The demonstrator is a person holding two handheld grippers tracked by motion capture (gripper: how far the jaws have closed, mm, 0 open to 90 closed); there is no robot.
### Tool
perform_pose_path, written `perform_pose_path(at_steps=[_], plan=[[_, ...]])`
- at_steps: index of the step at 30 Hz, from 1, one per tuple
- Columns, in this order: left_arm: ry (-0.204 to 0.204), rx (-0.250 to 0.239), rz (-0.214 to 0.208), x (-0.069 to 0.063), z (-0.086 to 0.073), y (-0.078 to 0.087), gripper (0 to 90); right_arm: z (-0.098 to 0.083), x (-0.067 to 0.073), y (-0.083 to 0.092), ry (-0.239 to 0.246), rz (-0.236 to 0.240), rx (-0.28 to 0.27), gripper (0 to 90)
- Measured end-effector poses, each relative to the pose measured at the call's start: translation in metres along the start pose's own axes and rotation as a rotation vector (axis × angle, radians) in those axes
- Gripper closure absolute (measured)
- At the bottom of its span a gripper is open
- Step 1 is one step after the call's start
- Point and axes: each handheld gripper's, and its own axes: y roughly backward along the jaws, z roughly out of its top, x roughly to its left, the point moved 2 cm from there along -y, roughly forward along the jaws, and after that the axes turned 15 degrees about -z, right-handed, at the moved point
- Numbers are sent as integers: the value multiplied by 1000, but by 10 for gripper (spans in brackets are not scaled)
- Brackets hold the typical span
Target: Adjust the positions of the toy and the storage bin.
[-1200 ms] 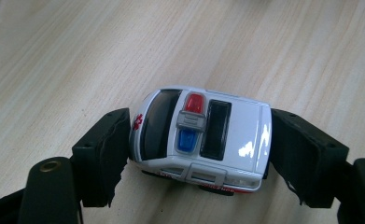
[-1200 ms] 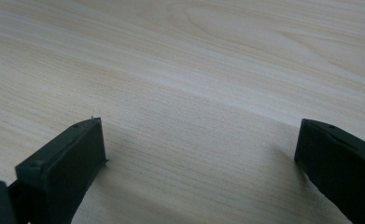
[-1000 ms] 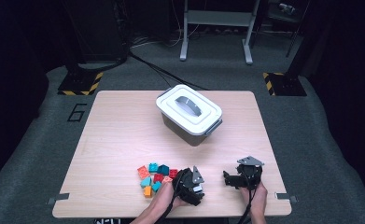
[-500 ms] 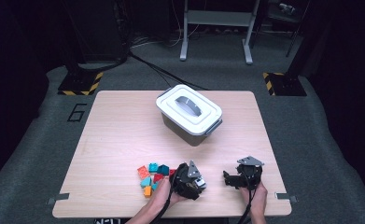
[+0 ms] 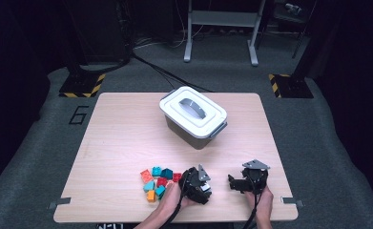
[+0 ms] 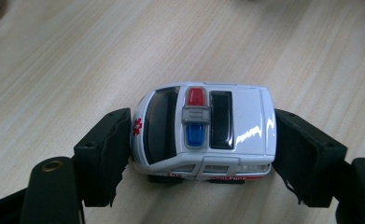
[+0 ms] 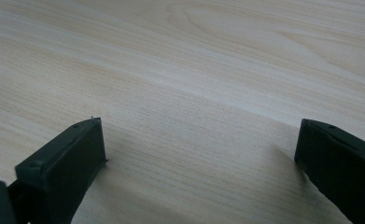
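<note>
A white toy ambulance (image 6: 203, 130) with a red and blue light bar sits on the wooden table (image 6: 68, 56), crosswise between the two black jaws of my left gripper (image 6: 203, 144). The pads lie close to its front and rear without clamping it, and the jaws have just been opening a little. In the high view the left gripper (image 5: 197, 183) is near the table's front edge, just right of a pile of bricks. My right gripper (image 5: 233, 183) rests beside it, open over bare wood (image 7: 199, 154).
Several small bricks (image 5: 158, 181) in red, orange and teal lie in a pile left of the left gripper. A white lidded box (image 5: 193, 117) with a grey handle stands behind them at the table's middle. Both forearms come in over the front edge.
The left gripper has shifted slightly on the table beside the bricks. The right gripper has kept still.
</note>
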Motion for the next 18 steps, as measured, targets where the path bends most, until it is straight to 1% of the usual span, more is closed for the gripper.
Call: perform_pose_path(at_steps=[4,6,8,18], plan=[[8,-2,-6,0,0,0,253,0,0,0,1,-1,0,11],[2,3,0,0,0,1,254,0,0,0,0,-1,0,11],[7,1,4,0,0,1,254,0,0,0,9,0,-5,11],[3,-6,-6,0,-1,3,255,0,0,0,9,0,-5,11]])
